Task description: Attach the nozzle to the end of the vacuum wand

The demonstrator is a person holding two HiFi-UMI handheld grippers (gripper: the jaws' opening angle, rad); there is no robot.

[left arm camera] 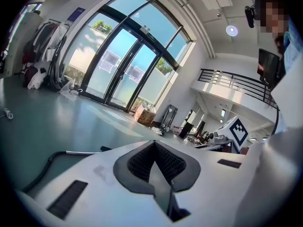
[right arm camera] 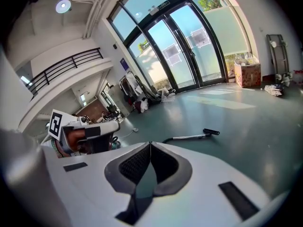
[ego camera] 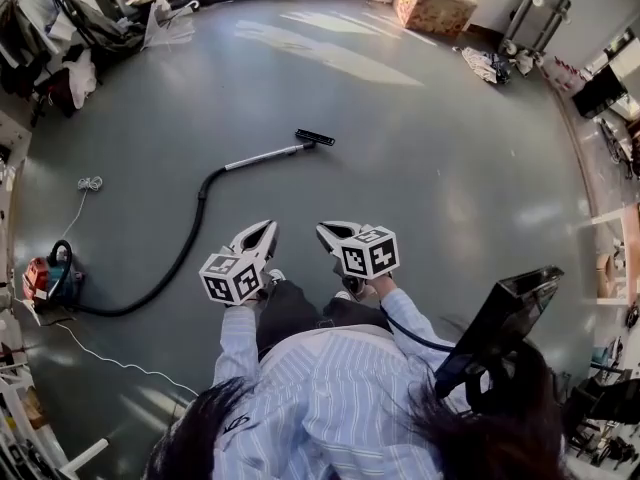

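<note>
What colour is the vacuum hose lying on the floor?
Black. The hose shows best in the head view, curving across the grey floor.

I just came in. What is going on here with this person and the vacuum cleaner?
A person stands on the grey floor and holds a left tool and a right tool in front of the body. Both tools are shut and hold nothing. Ahead on the floor, away from both tools, lie the canister, its hose and the wand, with the black nozzle at the wand's far end. Whether it is locked on cannot be told.
</note>
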